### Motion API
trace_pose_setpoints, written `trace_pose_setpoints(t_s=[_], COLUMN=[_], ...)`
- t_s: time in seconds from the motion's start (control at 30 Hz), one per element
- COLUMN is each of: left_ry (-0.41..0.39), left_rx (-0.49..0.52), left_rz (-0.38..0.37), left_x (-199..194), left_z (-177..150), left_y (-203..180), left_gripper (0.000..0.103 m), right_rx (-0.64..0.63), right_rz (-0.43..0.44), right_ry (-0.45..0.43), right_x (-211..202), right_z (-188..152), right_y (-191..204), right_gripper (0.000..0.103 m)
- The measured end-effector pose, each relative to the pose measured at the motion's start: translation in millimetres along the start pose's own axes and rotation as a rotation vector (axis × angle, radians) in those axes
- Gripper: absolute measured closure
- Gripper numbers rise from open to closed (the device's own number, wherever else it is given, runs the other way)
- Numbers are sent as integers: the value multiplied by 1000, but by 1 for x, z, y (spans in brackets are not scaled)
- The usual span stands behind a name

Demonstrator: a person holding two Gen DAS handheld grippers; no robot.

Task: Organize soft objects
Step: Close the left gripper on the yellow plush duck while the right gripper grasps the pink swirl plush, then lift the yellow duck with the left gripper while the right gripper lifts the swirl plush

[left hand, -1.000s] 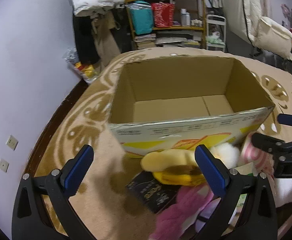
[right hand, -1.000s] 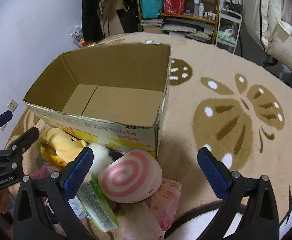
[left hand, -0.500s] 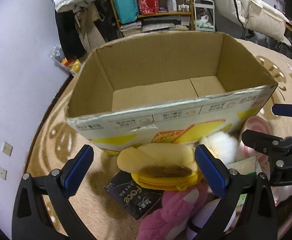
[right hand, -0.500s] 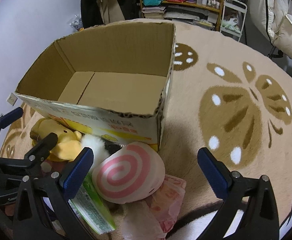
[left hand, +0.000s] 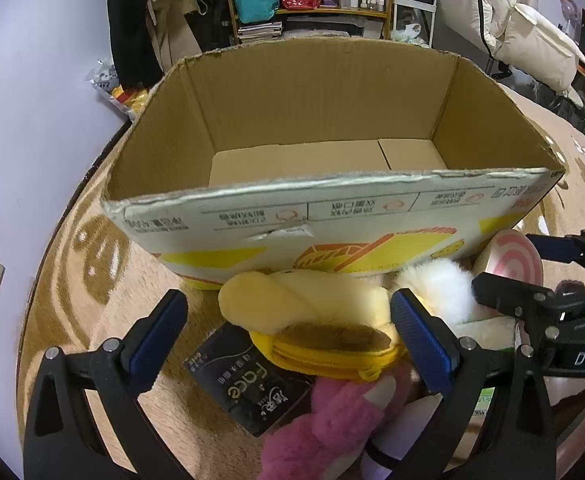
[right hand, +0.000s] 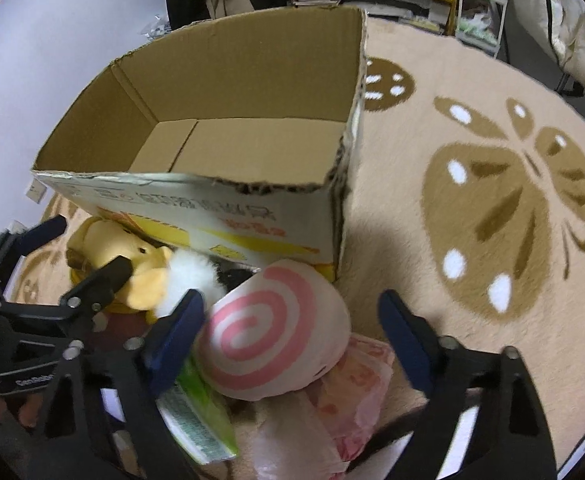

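- Left tongs (left hand: 288, 334) spread wide, low over the pile in front of the box (left hand: 332, 216), gripping nothing.
- Between those blue pads in the left view: the yellow plush (left hand: 304, 304), with its zippered yellow pouch (left hand: 332, 350) just below, nearer the right pad (left hand: 420, 344) than the left one.
- Seen from the right camera, left tongs (right hand: 88, 256) straddling the yellow plush (right hand: 132, 264), one black finger lying across its head; contact there not clear.
- Right tongs (right hand: 288, 344) also spread wide, holding nothing.
- Pink swirl plush (right hand: 272, 332) lying between the right pads, close against the left pad (right hand: 172, 340) and apart from the other; resting at the box's near right corner.
- White fluff (right hand: 190, 276) wedged between yellow plush and swirl plush, touching the box front.
- Green pack (right hand: 200, 416) under the swirl plush's left edge; pink bag (right hand: 356, 392) beneath its right side.
- Pink furry toy (left hand: 332, 424) at the lower edge of the left view, partly over a black packet (left hand: 248, 384) on the rug (right hand: 492, 200).
- Open box standing on the rug, only bare cardboard visible inside.
- Right tongs (left hand: 532, 268) showing at the right rim of the left view, beside the swirl plush (left hand: 508, 260).
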State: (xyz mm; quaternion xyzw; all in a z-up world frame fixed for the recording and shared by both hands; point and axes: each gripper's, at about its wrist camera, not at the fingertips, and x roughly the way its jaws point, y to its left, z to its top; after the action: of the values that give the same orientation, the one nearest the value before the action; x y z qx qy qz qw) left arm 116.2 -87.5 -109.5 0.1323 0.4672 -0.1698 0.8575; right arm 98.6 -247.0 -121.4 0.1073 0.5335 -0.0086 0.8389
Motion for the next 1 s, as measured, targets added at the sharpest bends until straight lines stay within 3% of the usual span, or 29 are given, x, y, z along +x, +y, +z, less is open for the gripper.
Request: trace_pose_setpoints(t_s=[0.1,0.23,0.37,0.53,1.0], left_ry=[6,17,22,12,-79], left_rx=[0,-15,-22,-26,-49], left_rz=[-4,-35,-70,-68,12], left_x=[2,3,2,-1,-30], left_z=[-2,-3,-6,-7,-14], left_y=[-2,-3,-6,-8,-4], left_gripper=[4,14,27,34,37], right_rx=[12,22,15,-11,4], right_rz=[24,67,67,60,74], right_ry=[7,19,20,10,-53], right_x=[2,5,6,3,-22], right_z=[0,-1,0,-2,-9], right_y=[-1,-1,2,6,1], right_gripper=[21,32,43,54,57])
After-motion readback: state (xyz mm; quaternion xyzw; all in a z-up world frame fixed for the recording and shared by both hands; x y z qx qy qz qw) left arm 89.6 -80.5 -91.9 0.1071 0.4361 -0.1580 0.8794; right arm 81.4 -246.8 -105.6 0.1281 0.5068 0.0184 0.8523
